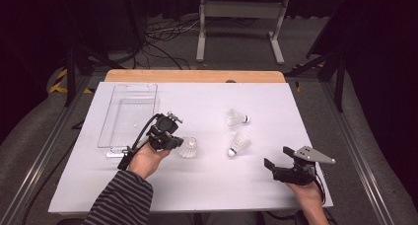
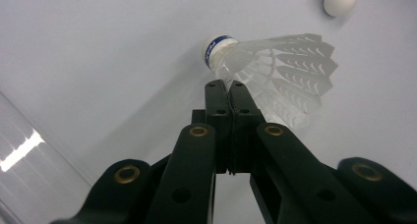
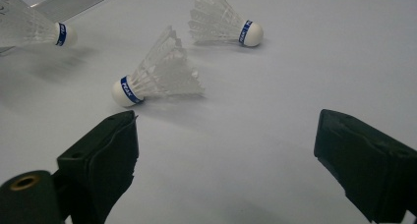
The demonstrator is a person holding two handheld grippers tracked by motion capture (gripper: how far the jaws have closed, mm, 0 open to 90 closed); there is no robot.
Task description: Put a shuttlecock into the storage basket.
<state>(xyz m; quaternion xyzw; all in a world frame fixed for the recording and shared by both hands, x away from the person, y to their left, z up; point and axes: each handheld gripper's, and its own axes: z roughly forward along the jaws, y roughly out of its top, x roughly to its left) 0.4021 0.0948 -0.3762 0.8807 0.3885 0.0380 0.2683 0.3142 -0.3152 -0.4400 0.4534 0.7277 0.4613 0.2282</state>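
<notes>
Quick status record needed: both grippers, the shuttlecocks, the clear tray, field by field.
left gripper: jaws shut on the feather skirt of the held shuttlecock, beside the tray
right gripper: jaws open, nothing between them, low at the near right of the table
loose shuttlecocks: two lying on their sides, far shuttlecock and near shuttlecock
clear tray: at the table's left, no shuttlecock in it

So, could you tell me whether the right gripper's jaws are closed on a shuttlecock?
No, the right gripper stands open over bare table, with the nearest shuttlecock lying beyond its jaws.
</notes>
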